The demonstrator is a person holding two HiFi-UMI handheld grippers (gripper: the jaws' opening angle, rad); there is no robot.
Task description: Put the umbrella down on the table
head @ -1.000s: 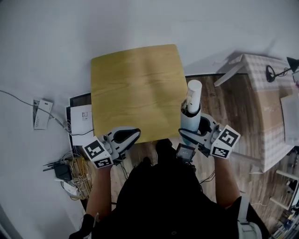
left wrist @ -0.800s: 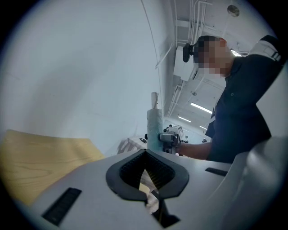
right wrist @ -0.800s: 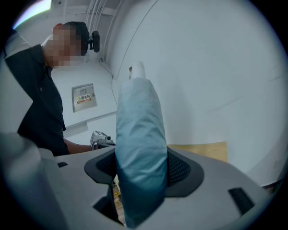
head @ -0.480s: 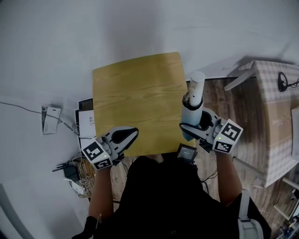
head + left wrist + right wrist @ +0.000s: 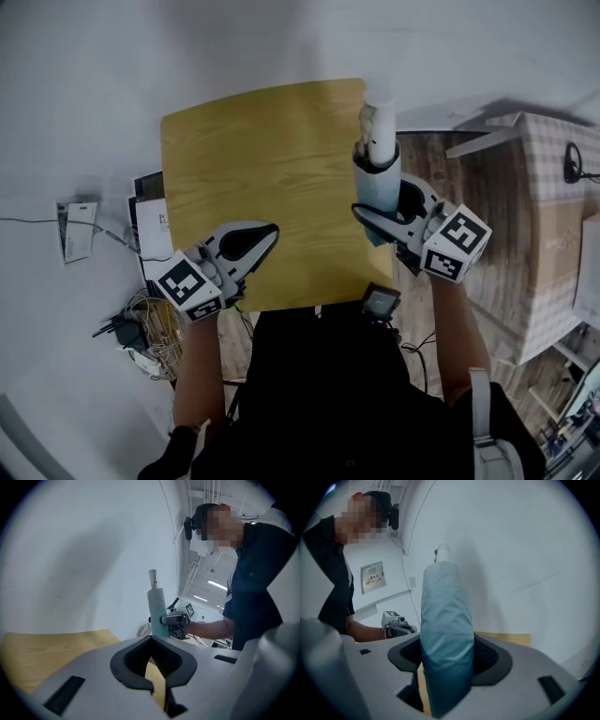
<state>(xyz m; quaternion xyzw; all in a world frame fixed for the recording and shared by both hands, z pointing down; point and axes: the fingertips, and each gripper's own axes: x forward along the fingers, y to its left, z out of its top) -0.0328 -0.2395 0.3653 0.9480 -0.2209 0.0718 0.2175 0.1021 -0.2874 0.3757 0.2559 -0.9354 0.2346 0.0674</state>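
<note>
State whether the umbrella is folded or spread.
Folded: the umbrella is a narrow covered roll, clamped upright in the right gripper.

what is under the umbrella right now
The wooden table, near its right edge, shows below the umbrella held upright in the right gripper. Whether its lower end touches the tabletop is hidden.

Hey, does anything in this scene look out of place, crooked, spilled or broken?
Nothing on the square wooden table looks spilled or damaged. The folded pale-blue umbrella stands upright in the right gripper, not yet laid down. The only mess is a tangle of cables on the floor.
</note>
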